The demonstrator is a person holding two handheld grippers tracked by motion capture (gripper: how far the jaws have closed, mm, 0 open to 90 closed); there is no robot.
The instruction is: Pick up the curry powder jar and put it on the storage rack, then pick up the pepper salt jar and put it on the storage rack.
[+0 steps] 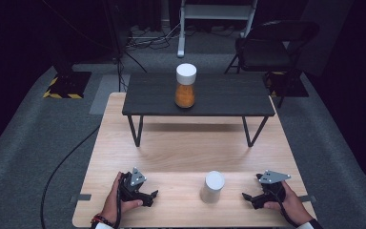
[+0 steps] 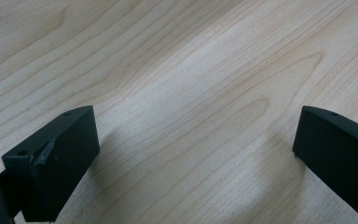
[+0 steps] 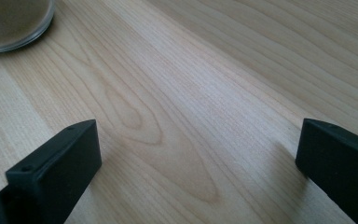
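While both hands are resting low on the near edge of the pale wooden bench (image 1: 124, 143), a white cylindrical container (image 1: 212, 187) is standing upright between them, nearer to the right hand than to the left. The left tool (image 1: 153, 194) is lying at the near left, its jaws spread wide and pointing right toward the container, well apart from it; in the left gripper view the two black jaws are sitting far apart with bare wood grain between them, grasping nothing. The right tool (image 1: 246, 197) is lying at the near right, its jaws pointing left toward the container and sitting near it without touching; in the right gripper view its jaws are likewise standing released with bare bench between them, and the rounded base of the container (image 3: 14, 23) is showing at the upper left corner of that view. A grey three-cornered plate is riding on top of each tool. Farther off, a low dark side table (image 1: 228, 100) is standing on the far half of the bench, and a jar with orange contents and a white lid (image 1: 185, 86) is sitting upright on it near the middle.
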